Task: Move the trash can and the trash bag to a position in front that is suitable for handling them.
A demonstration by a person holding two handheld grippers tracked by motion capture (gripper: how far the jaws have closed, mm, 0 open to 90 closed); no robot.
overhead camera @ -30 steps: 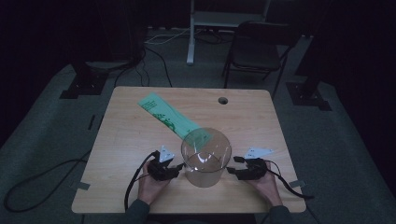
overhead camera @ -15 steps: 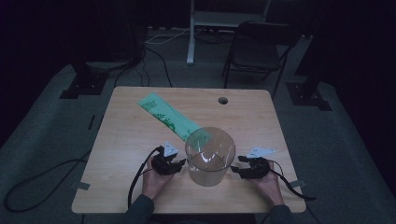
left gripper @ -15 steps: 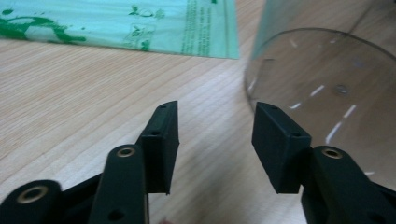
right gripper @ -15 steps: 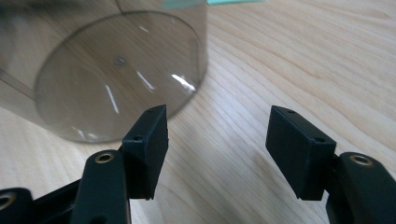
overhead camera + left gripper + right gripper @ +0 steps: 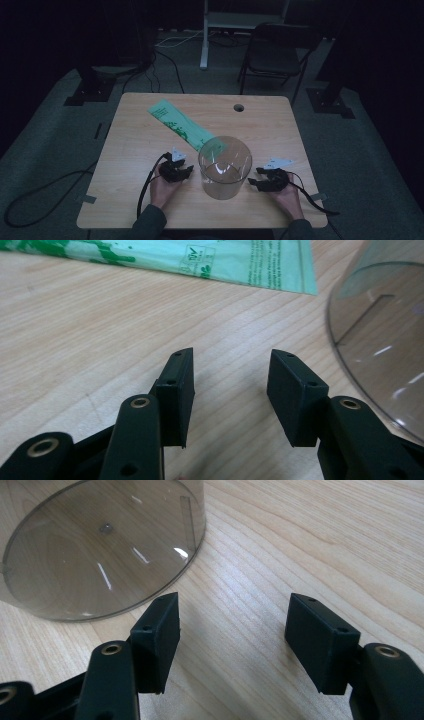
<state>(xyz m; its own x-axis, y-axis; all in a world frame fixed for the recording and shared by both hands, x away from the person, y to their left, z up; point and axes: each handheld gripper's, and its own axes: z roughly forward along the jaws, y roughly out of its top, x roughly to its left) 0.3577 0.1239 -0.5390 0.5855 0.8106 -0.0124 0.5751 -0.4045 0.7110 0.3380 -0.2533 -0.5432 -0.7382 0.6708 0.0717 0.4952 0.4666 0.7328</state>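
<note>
- Left gripper [image 5: 230,390]: jaws apart with only bare tabletop between them; they have just been closing.
- Right gripper [image 5: 232,640]: jaws spread wide, gripping nothing.
- Clear plastic cylinder [image 5: 224,167] stands upright between both grippers; the right gripper view shows its round base.
- Green printed bag [image 5: 182,124] lies flat beyond; its print is legible in the left gripper view.
- Wooden table [image 5: 280,125]; dark chair [image 5: 275,50] behind.

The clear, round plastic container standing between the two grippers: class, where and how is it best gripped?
Probably the clear round plastic container is too wide for one gripper's jaws. Grip its thin open rim from above, one jaw inside and one outside the wall, left gripper and right gripper on opposite sides.
</note>
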